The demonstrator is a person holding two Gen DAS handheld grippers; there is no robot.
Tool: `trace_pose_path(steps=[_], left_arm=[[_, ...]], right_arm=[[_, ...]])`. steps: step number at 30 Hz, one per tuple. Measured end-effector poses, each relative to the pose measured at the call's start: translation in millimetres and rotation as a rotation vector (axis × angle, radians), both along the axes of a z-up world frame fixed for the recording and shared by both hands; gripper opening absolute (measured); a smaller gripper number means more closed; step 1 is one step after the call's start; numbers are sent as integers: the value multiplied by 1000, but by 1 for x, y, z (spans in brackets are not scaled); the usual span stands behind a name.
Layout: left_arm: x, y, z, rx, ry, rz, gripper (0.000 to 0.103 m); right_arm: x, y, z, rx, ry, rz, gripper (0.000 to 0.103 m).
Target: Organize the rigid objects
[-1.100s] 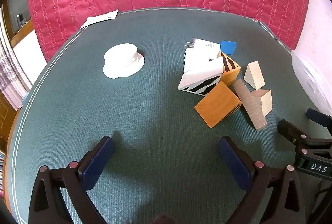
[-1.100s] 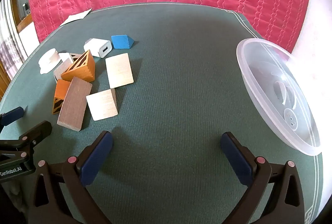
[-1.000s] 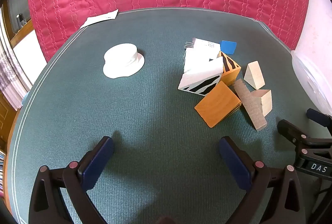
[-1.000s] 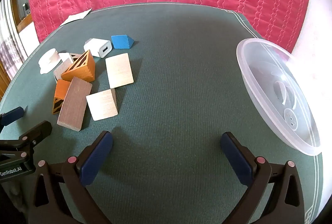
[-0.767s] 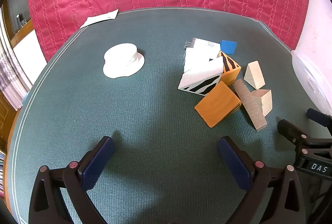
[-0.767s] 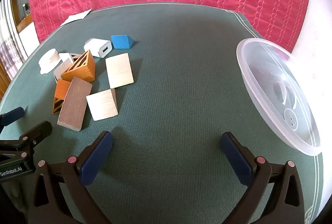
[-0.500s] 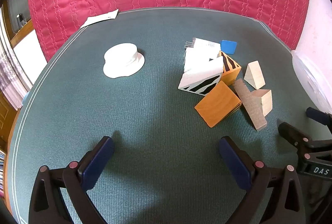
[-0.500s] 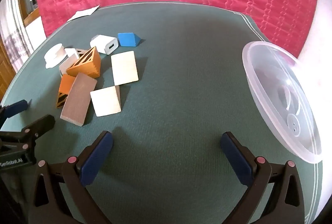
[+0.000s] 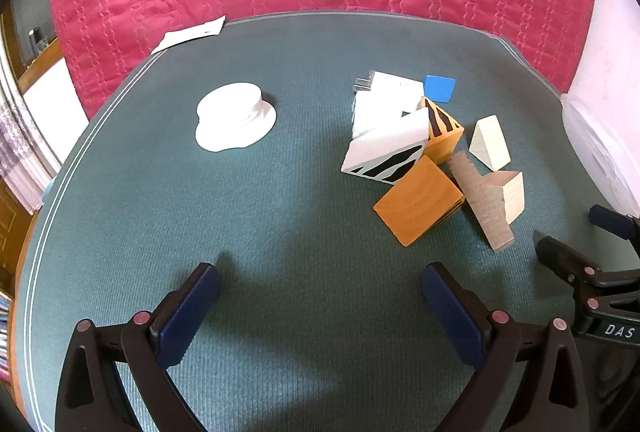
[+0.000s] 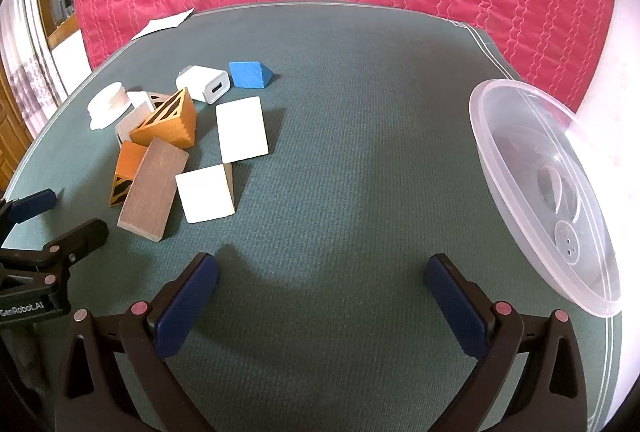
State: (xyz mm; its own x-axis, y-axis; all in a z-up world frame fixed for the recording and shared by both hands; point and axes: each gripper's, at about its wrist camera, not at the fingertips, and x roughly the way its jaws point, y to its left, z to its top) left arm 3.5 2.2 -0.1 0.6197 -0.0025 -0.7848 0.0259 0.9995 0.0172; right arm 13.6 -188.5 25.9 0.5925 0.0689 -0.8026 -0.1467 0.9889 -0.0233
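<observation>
1. Blocks point(image 10: 200, 160) lie clustered on green desk point(image 10: 360, 112), left of right claw point(image 10: 320, 284).
2. Right claw released, holding nothing.
3. Left claw point(image 9: 320, 292) released, holding nothing.
4. Clear lid point(image 10: 540, 184) at desk's right edge.

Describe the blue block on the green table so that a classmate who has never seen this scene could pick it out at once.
Start at the green table and find the cluster of wooden blocks on its left side. At the far edge of that cluster, just right of the white charger, lies the blue block. It is the only blue piece, a small wedge; its neighbours are white, orange or bare wood.
</observation>
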Motion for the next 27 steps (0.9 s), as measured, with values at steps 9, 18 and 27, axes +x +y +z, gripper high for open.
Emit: trace_pose_path(steps=[9, 18, 27], left_arm=[[9, -14, 4, 7, 6, -42, 95], [26, -41, 10, 20, -22, -129, 73], [32, -53, 10, -12, -44, -189, 50]], right_arm=[[-3, -3, 1, 30, -7, 21, 103], [-5, -6, 3, 73, -14, 24, 103], [-5, -6, 4, 81, -14, 27, 103]])
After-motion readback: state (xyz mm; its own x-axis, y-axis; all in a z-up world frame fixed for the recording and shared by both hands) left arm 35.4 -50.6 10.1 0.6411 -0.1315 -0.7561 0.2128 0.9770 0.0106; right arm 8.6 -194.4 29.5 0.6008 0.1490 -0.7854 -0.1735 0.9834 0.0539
